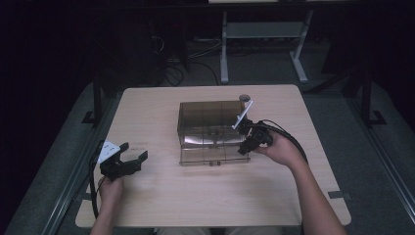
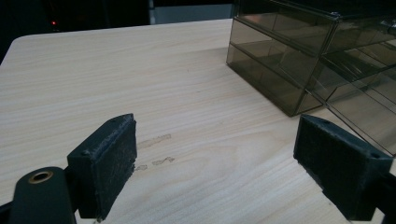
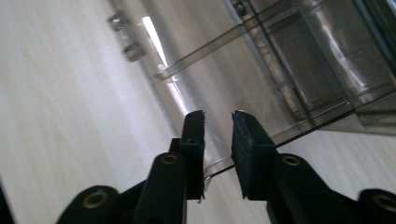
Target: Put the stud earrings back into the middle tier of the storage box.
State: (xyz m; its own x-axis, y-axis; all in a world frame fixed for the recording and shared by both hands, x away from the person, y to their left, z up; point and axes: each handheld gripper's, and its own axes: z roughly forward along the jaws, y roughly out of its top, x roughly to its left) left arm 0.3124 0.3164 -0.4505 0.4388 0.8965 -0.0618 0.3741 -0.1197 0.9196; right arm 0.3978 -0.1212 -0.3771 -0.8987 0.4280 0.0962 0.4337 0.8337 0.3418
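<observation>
Pale wood table (image 1: 205, 196), bare apart from one item. Smoked-clear plastic drawer box (image 1: 210, 120) mid-table, a bit toward far edge; lower drawer (image 1: 213, 155) pulled out toward the person, small knobs on its front. In left gripper view, box (image 2: 299, 60) sits upper right, stacked tinted compartments visible.

Right gripper (image 1: 246, 144) at drawer's right front corner, hand behind it, cable trailing back. In right gripper view (image 3: 218, 135), jaws narrow, a slim gap between pads, straddling the thin clear drawer wall (image 3: 243, 161); pads not clearly pressing on it, so prob. not clamped yet.

Left gripper (image 1: 131, 159) near table's left edge, well apart from box, resting low. Left gripper view (image 2: 215, 158): jaws wide, nothing between, just wood.

Step in hand, by the look: pinching drawer's front rim to slide it. To do well: close squarely on rim, not on a corner; move straight along drawer rails, no twist, else jams. Box light, likely to skid w/ drawer; bracing w/ left gripper against the box side advisable. Gentle squeeze only, thin plastic.
</observation>
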